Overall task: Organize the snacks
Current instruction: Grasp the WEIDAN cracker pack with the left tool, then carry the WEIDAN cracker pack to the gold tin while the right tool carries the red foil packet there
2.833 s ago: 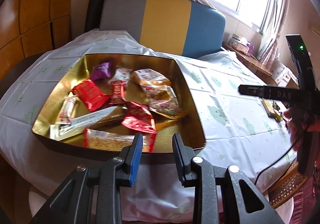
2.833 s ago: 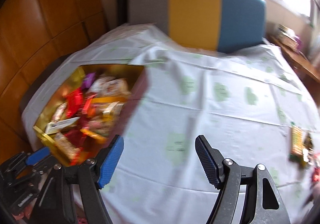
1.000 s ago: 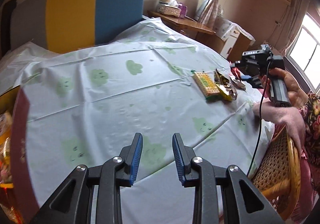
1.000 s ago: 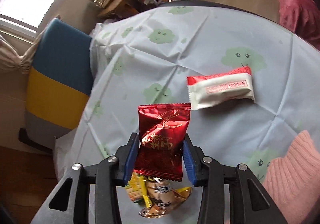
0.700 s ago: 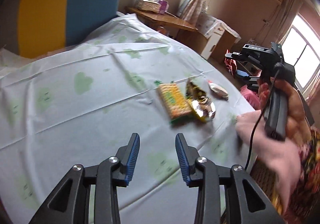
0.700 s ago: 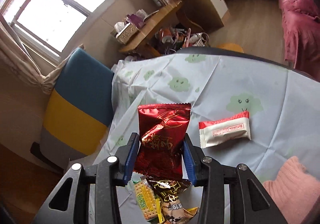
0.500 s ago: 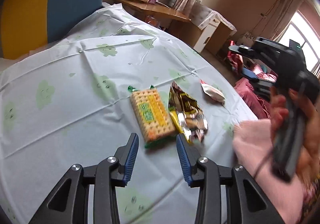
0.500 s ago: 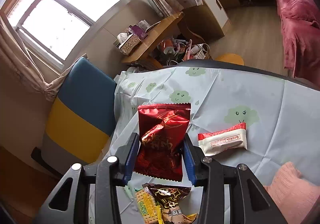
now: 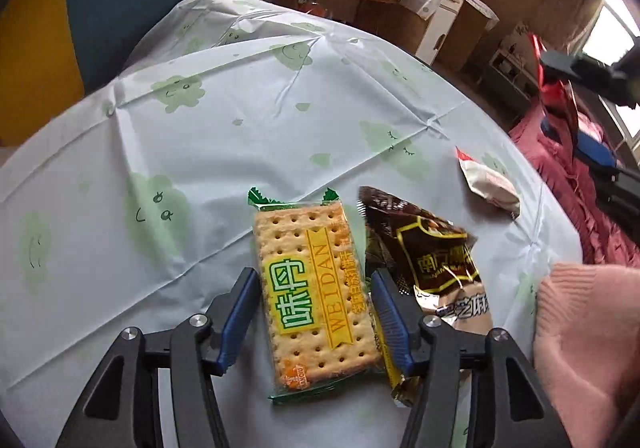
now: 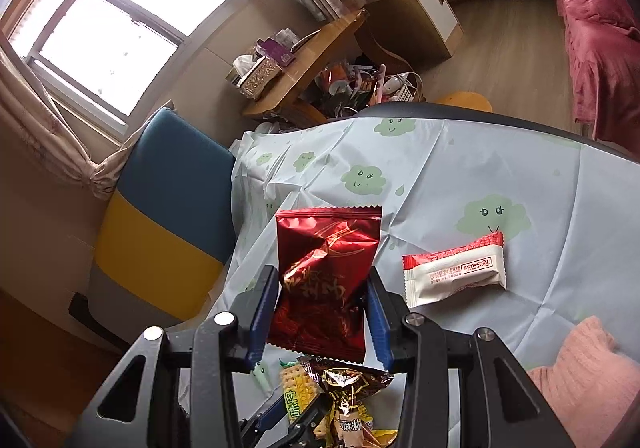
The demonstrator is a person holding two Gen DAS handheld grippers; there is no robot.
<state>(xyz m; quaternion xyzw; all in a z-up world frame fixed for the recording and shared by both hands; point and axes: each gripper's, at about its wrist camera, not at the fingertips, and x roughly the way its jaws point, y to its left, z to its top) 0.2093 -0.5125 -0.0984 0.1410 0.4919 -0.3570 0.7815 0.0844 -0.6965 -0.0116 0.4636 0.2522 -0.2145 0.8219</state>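
At the bottom centre of the left wrist view, our left gripper [image 9: 316, 312] has its fingers spread, one on each side of the cracker pack [image 9: 316, 298], which lies flat on the tablecloth [image 9: 224, 128]. The left finger stands slightly apart from the pack; the right finger sits at the pack's right edge, and we cannot tell whether it touches. Just right of the pack, the brown and gold snack bag [image 9: 432, 268] lies crumpled, its near end overlapped by the right finger. Further up and right, the white and red wafer pack [image 9: 488, 184] rests well apart from both, near the table's edge. A pink sleeve [image 9: 588, 348] fills the lower right corner.

In the right wrist view, our right gripper [image 10: 322, 322] is closed narrowly on the red foil packet [image 10: 324, 280], which stands upright between the blue pads [image 10: 262, 322] and is lifted clear of the table. Below it, at the bottom centre, we see the cracker pack [image 10: 296, 392] and the brown and gold snack bag [image 10: 348, 396]. To the right of the packet, at centre right, lies the white and red wafer pack [image 10: 456, 272] on the cloth.

Beyond the table, in the left half of the frame, stands a chair back [image 10: 160, 216] in blue, yellow and grey. Further off, a wooden desk [image 10: 308, 56] with a tissue box [image 10: 256, 74] sits under the bright window [image 10: 120, 16] at the upper left.
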